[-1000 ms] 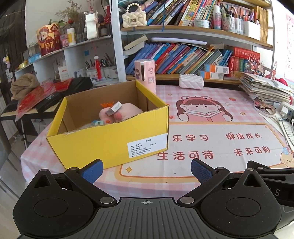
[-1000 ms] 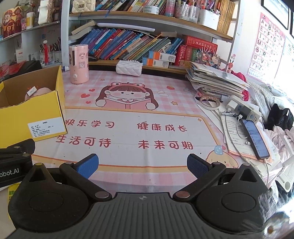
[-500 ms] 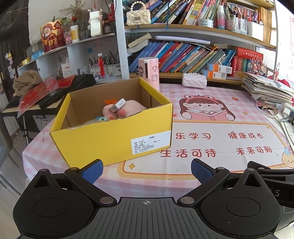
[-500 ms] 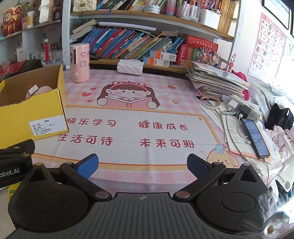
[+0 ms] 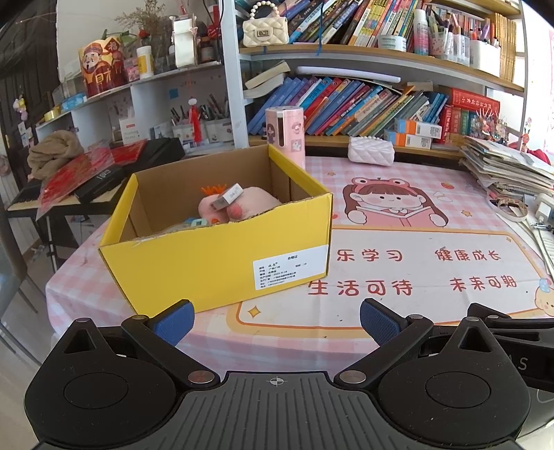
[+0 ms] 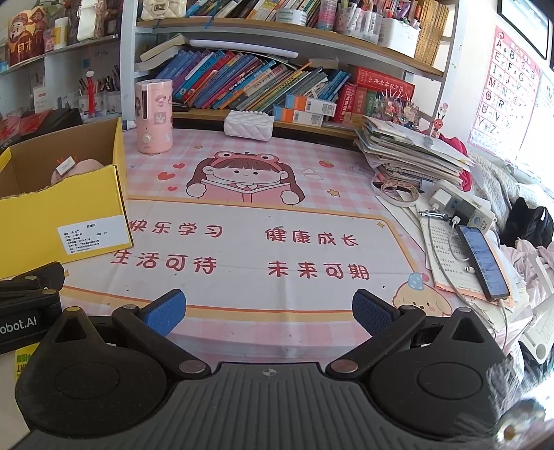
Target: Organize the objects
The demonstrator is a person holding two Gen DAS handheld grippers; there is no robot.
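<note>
While both tools are held low at the near edge of the table (image 6: 242, 308), nothing is gripped by either. The left gripper (image 5: 275, 320) is seen with its blue-padded fingers (image 5: 173, 320) spread wide and empty, just short of the yellow cardboard box (image 5: 221, 263). The right gripper (image 6: 268, 311) is likewise spread wide, with only the pink printed tablecloth (image 6: 277, 214) between its fingers (image 6: 372, 311). The box is stood near the table's left edge, its open top facing up. Inside it a pink plush toy (image 5: 249, 204) is lodged toward the far wall, with a small grey-and-white tagged item (image 5: 226, 197) resting on top; a blue object beside the toy is too hidden to identify. A pink cylindrical appliance (image 6: 153, 116) is stood upright beyond the box toward the far edge, and a white quilted pouch (image 6: 248, 125) lies against the far edge below the bookshelf (image 6: 277, 31). Stacked papers (image 6: 412, 152), a charger block (image 6: 464, 207) and a phone (image 6: 483, 263) are noted along the right edge.
</note>
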